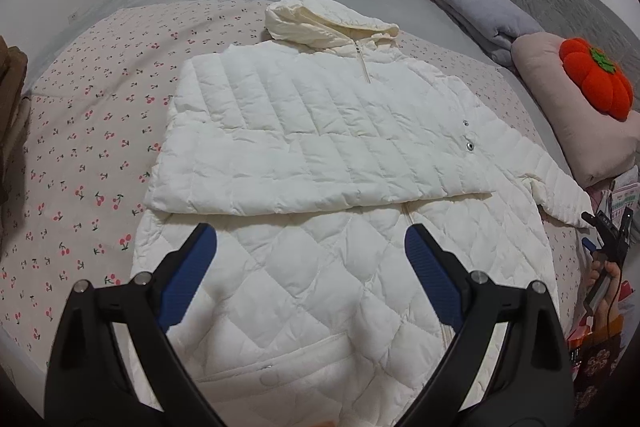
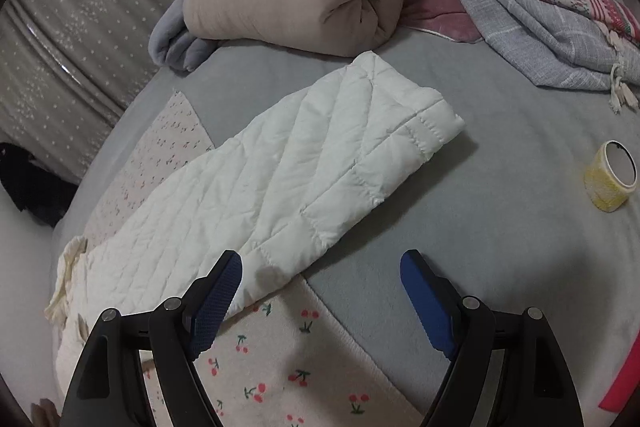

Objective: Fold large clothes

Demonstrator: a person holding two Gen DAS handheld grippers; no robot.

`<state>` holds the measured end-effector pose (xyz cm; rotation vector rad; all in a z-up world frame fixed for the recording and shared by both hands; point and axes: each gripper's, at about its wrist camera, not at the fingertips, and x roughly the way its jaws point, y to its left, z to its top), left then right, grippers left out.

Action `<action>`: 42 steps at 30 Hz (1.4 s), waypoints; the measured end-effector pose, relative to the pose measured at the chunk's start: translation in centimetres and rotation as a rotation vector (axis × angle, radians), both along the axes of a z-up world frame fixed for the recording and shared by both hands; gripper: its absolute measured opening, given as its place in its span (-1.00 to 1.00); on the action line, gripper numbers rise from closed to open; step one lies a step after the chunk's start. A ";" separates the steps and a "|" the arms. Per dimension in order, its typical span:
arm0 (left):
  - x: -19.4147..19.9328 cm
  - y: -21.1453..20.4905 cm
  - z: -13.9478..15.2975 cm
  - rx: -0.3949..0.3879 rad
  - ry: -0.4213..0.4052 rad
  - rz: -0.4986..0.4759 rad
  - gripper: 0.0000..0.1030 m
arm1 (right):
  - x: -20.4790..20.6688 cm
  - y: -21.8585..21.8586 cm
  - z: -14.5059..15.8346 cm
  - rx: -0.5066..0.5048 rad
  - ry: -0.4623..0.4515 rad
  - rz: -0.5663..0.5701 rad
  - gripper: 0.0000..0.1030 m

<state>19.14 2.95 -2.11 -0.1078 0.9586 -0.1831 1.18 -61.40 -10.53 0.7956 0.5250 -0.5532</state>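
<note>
left gripper (image 1: 310, 259) hanging wide open, empty, over jacket (image 1: 320, 147); right gripper (image 2: 320, 279) gaping, empty, near sleeve (image 2: 320, 155).

Left wrist view overlooks the whole jacket (image 1: 320, 155); right wrist view nears its sleeve (image 2: 280, 163).

The left gripper (image 1: 310, 243) points steeply down, jaws wide apart with nothing pinched. The right gripper (image 2: 320, 271) tilts down too, jaws spread and empty.

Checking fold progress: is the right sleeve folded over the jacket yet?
No, the sleeve lies stretched out flat on the bed.
</note>
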 end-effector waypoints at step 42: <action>4.6 1.7 0.2 0.021 0.005 -0.053 0.85 | 11.8 28.0 26.2 -0.686 -0.305 0.600 -0.87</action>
